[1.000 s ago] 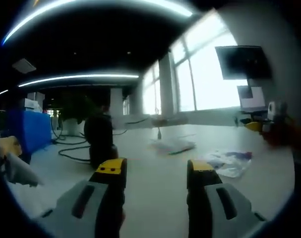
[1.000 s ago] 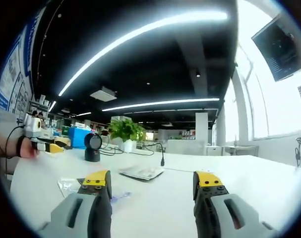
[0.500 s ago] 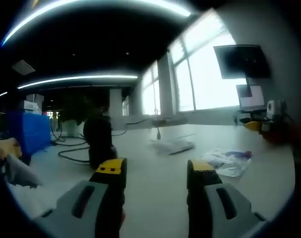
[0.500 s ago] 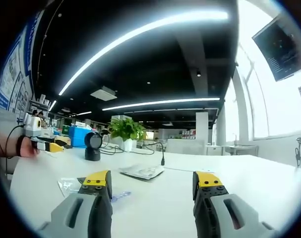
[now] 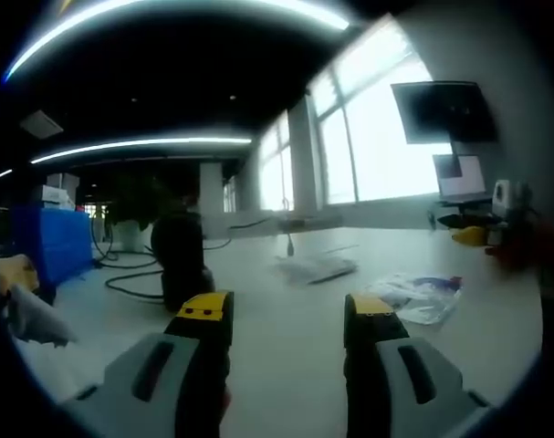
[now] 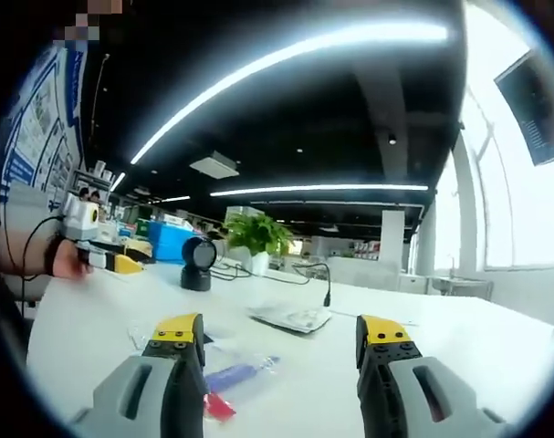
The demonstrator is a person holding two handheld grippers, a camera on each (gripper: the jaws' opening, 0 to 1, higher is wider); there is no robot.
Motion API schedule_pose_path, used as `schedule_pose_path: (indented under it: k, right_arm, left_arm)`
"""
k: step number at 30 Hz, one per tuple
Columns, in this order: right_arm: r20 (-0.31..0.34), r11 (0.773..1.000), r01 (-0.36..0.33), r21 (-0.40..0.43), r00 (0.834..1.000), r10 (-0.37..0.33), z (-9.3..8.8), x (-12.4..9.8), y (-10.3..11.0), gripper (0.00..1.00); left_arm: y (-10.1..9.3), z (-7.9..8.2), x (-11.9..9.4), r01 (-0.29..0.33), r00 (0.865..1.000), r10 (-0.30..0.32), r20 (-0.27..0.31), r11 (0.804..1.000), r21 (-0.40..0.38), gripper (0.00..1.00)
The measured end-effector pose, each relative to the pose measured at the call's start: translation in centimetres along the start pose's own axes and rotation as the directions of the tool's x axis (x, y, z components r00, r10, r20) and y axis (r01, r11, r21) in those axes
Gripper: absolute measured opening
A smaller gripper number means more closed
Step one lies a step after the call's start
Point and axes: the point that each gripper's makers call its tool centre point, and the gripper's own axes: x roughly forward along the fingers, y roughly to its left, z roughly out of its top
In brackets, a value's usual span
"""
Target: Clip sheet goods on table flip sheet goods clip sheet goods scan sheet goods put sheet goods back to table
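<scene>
On the white table [image 6: 496, 338] lie two flat packets. One is a clear bag with a purple and red item inside [image 6: 229, 376], just ahead of the right tool [image 6: 281, 347] and a little toward its left jaw; in the left gripper view the same bag [image 5: 421, 297] sits ahead and to the right of the left tool [image 5: 288, 315]. Farther out rests a second flat, pale packet [image 6: 293, 317], seen also in the left gripper view [image 5: 318, 267]. Both tools hang above the table with jaws wide apart and nothing between them.

Judging by their look, these sheet goods are light, thin and limp, with slick plastic skins; they will likely sag and slide, not lift stiffly. A bite on a free edge or corner of the bag, where the film stands a little off the table, seems the safest hold, since the flat middle offers no purchase.

Room to work looks generous: bare table lies all round the packets. A black scanner on a stand [image 6: 198, 262] stands well beyond the bag, with cables [image 5: 130, 274] trailing near it, and a potted plant [image 6: 256, 239] behind. A person's hand holding the left tool [image 6: 80, 258] shows at the right gripper view's left side.
</scene>
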Motion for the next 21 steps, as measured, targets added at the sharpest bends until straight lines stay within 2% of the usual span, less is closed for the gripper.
schedule_pose_path:
  k: [6,9,16,21]
  right_arm:
    - [-0.017,0.998,-0.056,0.009,0.998,0.056,0.1,0.9,4.4,0.62]
    - [-0.036,0.996,-0.086,-0.019,0.996,0.086,-0.1,1.3,6.3,0.62]
    - [-0.065,0.996,-0.087,0.005,0.994,0.087,-0.4,2.8,8.7,0.61]
    - [-0.092,0.993,-0.099,-0.063,0.991,0.093,-1.0,3.9,10.3,0.61]
  left_arm:
    - [0.0,0.0,0.0,0.003,1.0,-0.003,0.003,1.0,0.0,0.41]
    - [-0.1,0.0,0.0,0.007,1.0,-0.007,0.001,1.0,0.004,0.41]
    - [-0.2,-0.1,0.1,0.015,1.0,-0.015,-0.001,1.0,0.01,0.41]
    - [-0.3,-0.1,0.1,0.017,1.0,-0.017,-0.001,1.0,0.012,0.41]
